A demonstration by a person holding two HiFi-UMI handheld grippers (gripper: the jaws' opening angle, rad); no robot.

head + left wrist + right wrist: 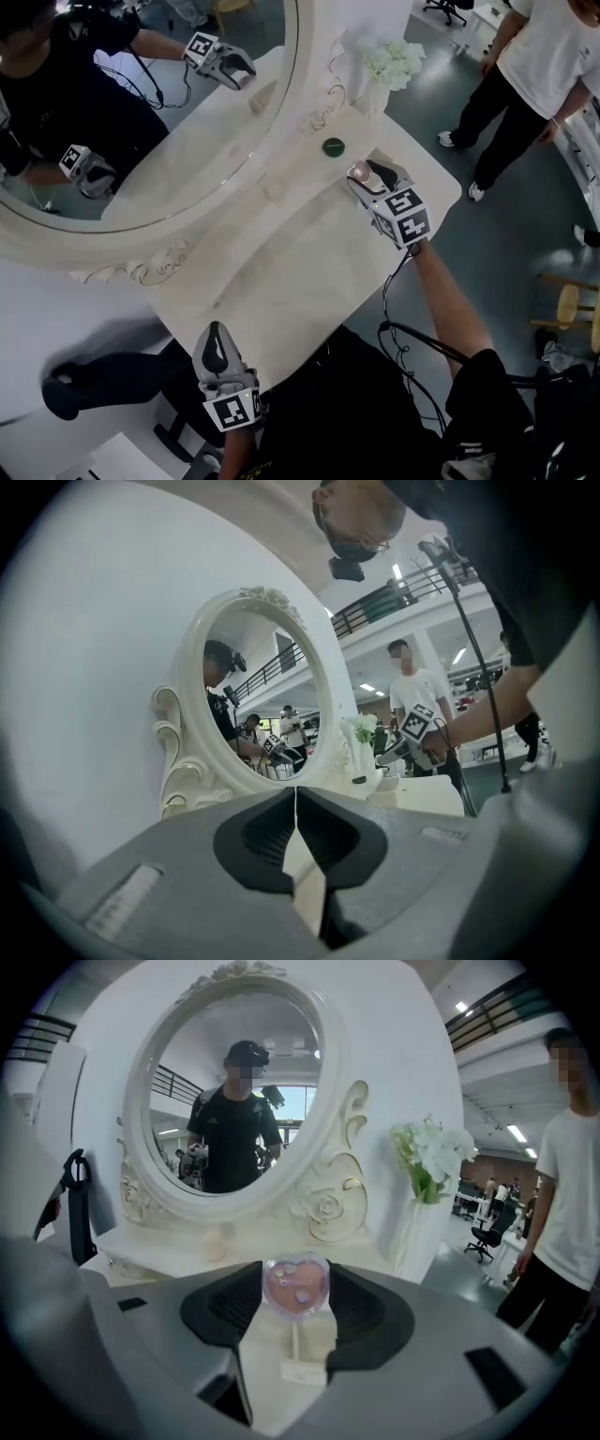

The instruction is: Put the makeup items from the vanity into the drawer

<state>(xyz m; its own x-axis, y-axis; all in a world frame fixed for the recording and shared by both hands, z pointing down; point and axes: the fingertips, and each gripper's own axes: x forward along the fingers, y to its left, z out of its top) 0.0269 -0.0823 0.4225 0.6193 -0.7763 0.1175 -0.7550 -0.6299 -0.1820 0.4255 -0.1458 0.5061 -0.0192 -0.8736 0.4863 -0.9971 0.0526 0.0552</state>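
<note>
White vanity [281,272] with oval mirror [230,1101] and flowers [427,1162], set just beyond the fingers [370,1312] of the right gripper [295,1288]. Right of those fingers an office chair [487,1237] stands on grey floor [506,244]; high beyond them runs a balcony railing [394,597]. Probably an open-plan office or lab hall with a staged set, not a home.

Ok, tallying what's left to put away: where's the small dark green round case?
Head view: the dark green round case sits on the vanity top toward its right end, beside the mirror frame, just beyond the right gripper.
</note>
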